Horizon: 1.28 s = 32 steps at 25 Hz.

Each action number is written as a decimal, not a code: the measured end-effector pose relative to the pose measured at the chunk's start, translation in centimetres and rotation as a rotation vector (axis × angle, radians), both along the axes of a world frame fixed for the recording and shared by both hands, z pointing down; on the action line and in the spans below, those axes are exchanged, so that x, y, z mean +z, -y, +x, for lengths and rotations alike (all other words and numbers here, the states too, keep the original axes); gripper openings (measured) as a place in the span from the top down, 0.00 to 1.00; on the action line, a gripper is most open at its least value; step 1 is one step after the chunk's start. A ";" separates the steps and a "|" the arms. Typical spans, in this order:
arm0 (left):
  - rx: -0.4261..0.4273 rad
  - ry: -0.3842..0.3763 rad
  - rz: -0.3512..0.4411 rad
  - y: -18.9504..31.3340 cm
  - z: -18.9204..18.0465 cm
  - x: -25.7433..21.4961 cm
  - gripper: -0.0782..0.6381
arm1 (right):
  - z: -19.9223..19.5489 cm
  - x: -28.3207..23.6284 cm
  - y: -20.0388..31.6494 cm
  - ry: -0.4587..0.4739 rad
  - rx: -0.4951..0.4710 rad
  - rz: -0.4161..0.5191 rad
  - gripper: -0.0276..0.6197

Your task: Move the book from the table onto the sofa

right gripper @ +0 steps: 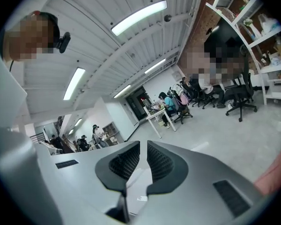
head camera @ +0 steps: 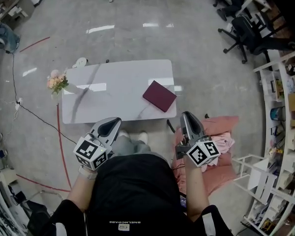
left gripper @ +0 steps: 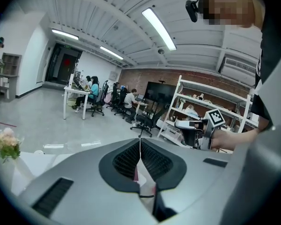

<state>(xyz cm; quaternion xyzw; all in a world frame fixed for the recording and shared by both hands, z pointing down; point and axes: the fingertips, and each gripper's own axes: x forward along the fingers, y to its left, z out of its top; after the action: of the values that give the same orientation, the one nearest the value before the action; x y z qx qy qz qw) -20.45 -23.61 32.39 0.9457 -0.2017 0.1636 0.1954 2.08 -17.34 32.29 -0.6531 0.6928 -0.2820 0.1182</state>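
A maroon book lies flat near the right end of a white rectangular table, one corner close to the table's near edge. A small bouquet of pale flowers stands at the table's left end. The left gripper and the right gripper hover side by side just short of the near edge, both pointing toward the table, clear of the book. A pink sofa with crumpled cloth on it sits beneath the right gripper. Black office chairs stand on the grey floor at the upper right, and white shelving lines the right side.
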 end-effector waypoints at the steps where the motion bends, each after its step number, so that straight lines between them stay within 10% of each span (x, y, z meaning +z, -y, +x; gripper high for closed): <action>1: 0.001 0.002 -0.004 0.3 0.2 0.3 0.87 | 0.4 0.4 0.1 0.012 0.012 -0.007 0.89; 32: 0.180 0.055 -0.239 12.5 5.1 16.0 0.87 | 5.9 13.8 10.7 0.115 0.309 -0.299 0.78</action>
<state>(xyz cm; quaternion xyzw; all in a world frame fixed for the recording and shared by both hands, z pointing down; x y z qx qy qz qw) -15.34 -36.08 48.43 0.9253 -0.1003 0.2290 0.2853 8.03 -28.05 46.11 -0.7444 0.5273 -0.3969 0.1013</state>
